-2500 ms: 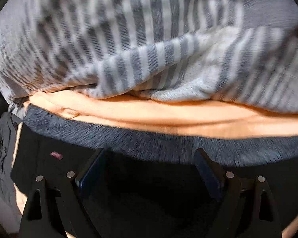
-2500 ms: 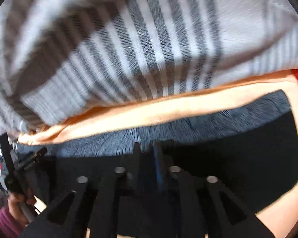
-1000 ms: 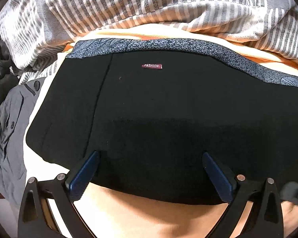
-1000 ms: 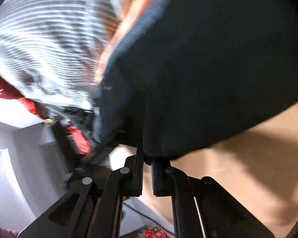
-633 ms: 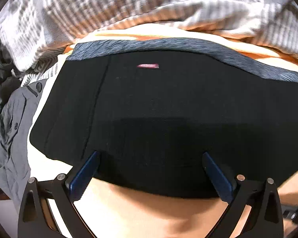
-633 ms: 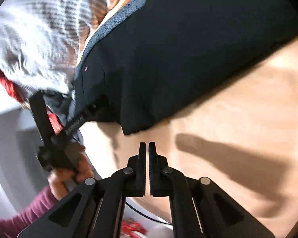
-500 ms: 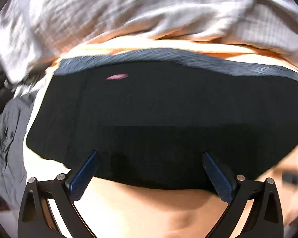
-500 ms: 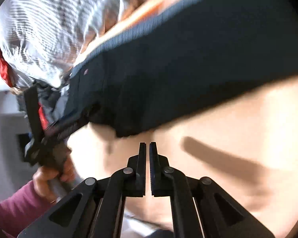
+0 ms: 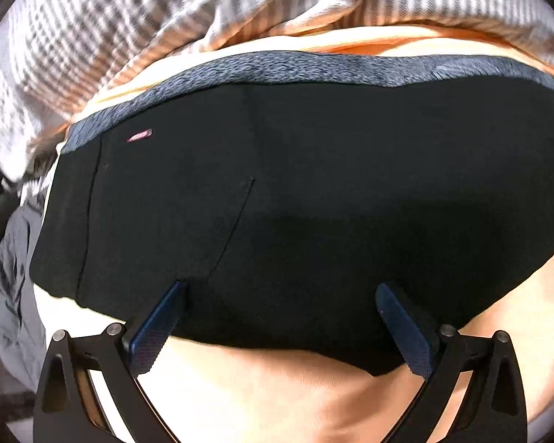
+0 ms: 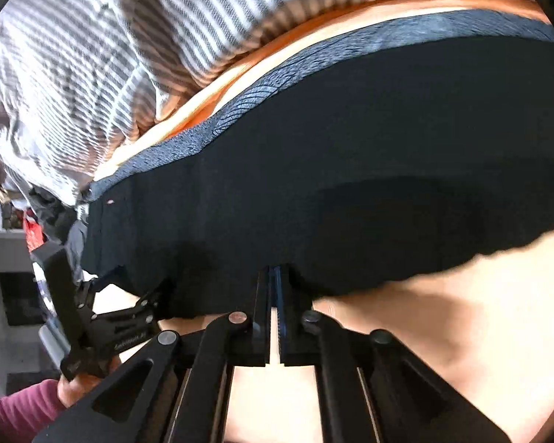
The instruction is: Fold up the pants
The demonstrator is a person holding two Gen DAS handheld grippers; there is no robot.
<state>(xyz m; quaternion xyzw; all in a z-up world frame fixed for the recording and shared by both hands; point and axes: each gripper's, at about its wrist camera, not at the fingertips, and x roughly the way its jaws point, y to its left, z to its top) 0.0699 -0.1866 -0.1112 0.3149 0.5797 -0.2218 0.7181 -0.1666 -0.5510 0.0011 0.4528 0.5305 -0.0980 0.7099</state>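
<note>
Pants (image 9: pixel 314 203), black and folded, lie flat on the tan surface (image 9: pixel 277 387) below striped bedding (image 9: pixel 129 29). Left gripper (image 9: pixel 277 302) spreads wide at their near edge, likely to seize it; right gripper (image 10: pixel 276 277) sits pressed together against that edge, whether pinching cloth is unclear.

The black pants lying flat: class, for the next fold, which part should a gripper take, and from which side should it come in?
Take the black pants by the near hem, coming in low from the camera side. That edge lies free on the bare peach surface, while the grey waistband sits close under the striped blanket. The left gripper already stands open astride the hem.
</note>
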